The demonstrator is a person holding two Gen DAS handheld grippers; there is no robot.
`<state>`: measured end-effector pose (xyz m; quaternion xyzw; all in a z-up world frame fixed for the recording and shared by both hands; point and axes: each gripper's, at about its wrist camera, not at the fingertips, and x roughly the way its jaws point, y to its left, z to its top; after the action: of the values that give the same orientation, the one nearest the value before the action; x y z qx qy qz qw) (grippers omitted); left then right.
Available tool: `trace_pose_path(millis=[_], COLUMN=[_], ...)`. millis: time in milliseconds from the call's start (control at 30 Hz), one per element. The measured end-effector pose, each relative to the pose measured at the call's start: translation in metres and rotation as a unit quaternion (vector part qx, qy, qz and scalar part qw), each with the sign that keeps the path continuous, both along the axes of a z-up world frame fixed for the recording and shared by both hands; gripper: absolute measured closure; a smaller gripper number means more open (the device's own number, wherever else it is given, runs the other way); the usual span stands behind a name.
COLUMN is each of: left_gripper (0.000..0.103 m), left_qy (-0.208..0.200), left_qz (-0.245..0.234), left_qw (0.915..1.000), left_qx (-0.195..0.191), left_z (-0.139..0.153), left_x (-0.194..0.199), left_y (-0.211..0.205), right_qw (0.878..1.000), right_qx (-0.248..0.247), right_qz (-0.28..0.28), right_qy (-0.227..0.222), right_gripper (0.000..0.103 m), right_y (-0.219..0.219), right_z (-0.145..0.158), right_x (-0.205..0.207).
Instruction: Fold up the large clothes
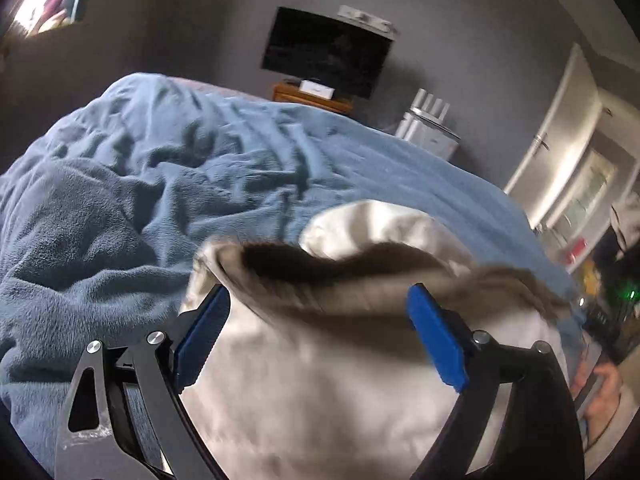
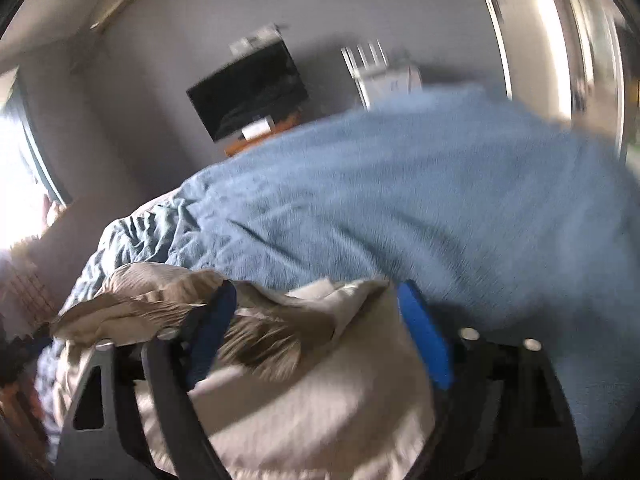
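Observation:
A large cream-white garment [image 1: 320,380] with a ribbed beige hem lies on the blue blanket [image 1: 160,184] of a bed. My left gripper [image 1: 320,312] is open, its blue pads [image 1: 436,340] spread wide, with the garment's hem bulging up between them. In the right wrist view the same garment [image 2: 304,400] fills the space between the fingers. My right gripper [image 2: 316,320] is open too, its blue pads [image 2: 424,340] on either side of the bunched cloth. The right view is blurred by motion.
The blue blanket [image 2: 400,208] covers the whole bed. A dark TV [image 1: 326,50] stands on a wooden stand by the grey wall, a white unit [image 1: 430,132] beside it. A door [image 1: 560,148] is at the right, a bright window [image 2: 16,184] at the left.

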<state>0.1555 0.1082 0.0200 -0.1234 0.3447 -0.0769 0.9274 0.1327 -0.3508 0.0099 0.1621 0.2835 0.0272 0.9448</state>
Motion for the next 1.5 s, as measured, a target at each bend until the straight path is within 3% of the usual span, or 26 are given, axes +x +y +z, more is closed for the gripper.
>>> trace_pose_path(millis=[167, 400, 533, 600, 667, 867, 1233, 1333, 1500], left_gripper=[0.011, 0.011, 0.007, 0.007, 0.007, 0.006, 0.006, 0.006, 0.005], left_qy=[0.017, 0.066, 0.086, 0.084, 0.085, 0.086, 0.11, 0.127, 0.139], left_qz=[-0.036, -0.085, -0.11, -0.12, -0.118, -0.107, -0.087, -0.076, -0.058], left_qw=[0.9986, 0.9923, 0.9842, 0.9766, 0.9753, 0.9816, 0.9796, 0.9803, 0.9798], left_qx=[0.033, 0.062, 0.109, 0.158, 0.166, 0.133, 0.144, 0.131, 0.132], left_z=[-0.003, -0.036, -0.059, -0.07, -0.073, -0.069, -0.058, -0.056, -0.057], left_x=[-0.031, -0.074, -0.099, -0.104, -0.1, -0.06, 0.039, 0.067, 0.096], left_y=[-0.032, -0.065, -0.09, -0.103, -0.105, -0.097, -0.107, -0.101, -0.094], right_qw=[0.996, 0.978, 0.969, 0.967, 0.968, 0.975, 0.976, 0.976, 0.972], right_qx=[-0.072, -0.113, -0.119, -0.136, -0.136, -0.119, -0.113, -0.097, -0.112], right_qz=[0.052, 0.14, 0.157, 0.156, 0.15, 0.132, 0.117, 0.107, 0.095], right_qy=[0.016, 0.107, 0.147, 0.147, 0.145, 0.134, 0.148, 0.161, 0.185], right_gripper=[0.017, 0.016, 0.016, 0.014, 0.012, 0.008, 0.008, 0.008, 0.008], right_y=[0.036, 0.094, 0.111, 0.116, 0.118, 0.12, 0.131, 0.129, 0.136], right_z=[0.012, -0.027, -0.048, -0.05, -0.051, -0.042, -0.033, -0.033, -0.039], right_x=[-0.039, -0.085, -0.103, -0.107, -0.108, -0.071, 0.029, 0.062, 0.104])
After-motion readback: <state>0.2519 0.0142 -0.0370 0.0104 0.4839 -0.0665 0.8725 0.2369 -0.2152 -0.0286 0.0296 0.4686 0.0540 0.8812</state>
